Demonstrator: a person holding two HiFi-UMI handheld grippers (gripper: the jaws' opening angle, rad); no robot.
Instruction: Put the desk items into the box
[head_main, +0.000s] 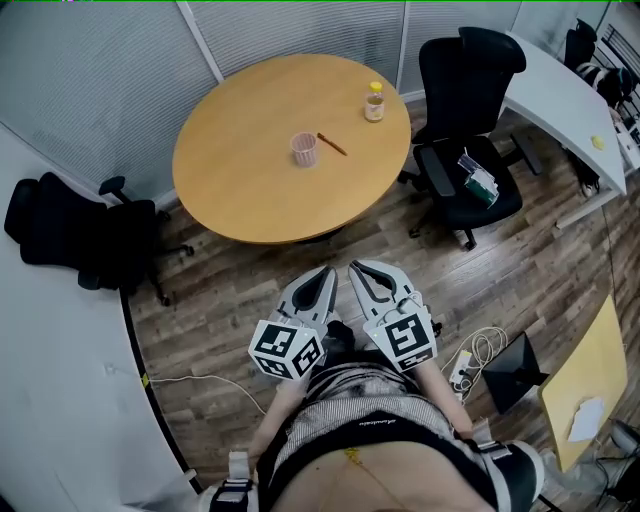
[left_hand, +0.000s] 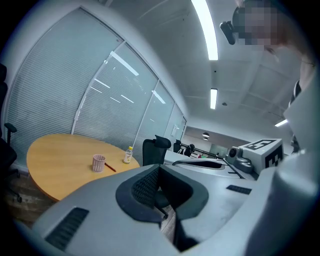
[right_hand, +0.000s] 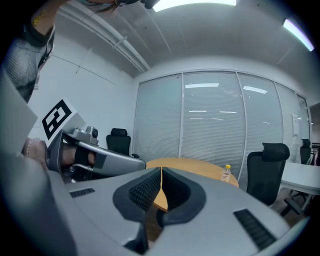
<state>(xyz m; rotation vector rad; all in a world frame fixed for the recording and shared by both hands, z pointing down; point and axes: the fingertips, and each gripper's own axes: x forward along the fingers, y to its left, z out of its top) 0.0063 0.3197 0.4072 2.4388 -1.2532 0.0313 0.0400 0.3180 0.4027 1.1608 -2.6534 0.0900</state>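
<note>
**Both grippers shut and empty, desk items far ahead on the round table**

The left gripper (head_main: 326, 273) and the right gripper (head_main: 359, 268) hang side by side close to the person's body, well apart from the near edge of the round table (head_main: 250, 205). In each gripper view the two jaws are pressed together with nothing between them.

All the task's things stand on the table, straight ahead of the grippers. The pink cup (head_main: 304, 149) is near the table's middle. The red pen (head_main: 332, 144) lies just beside the cup, on its right. Its long axis runs slantwise, from the far side next to the cup toward the near right. The small bottle (head_main: 374, 102) stands upright near the table's far right edge. I judge the cup is a little closer to the left gripper and the bottle to the right one; the pen is about equal for both.

No box shows in any view.

Between the grippers and the table the wooden floor (head_main: 400, 270) is open. A black chair (head_main: 470, 120) stands at the table's right and another chair (head_main: 80, 235) at its left, so the approach from the front is the free one.
</note>
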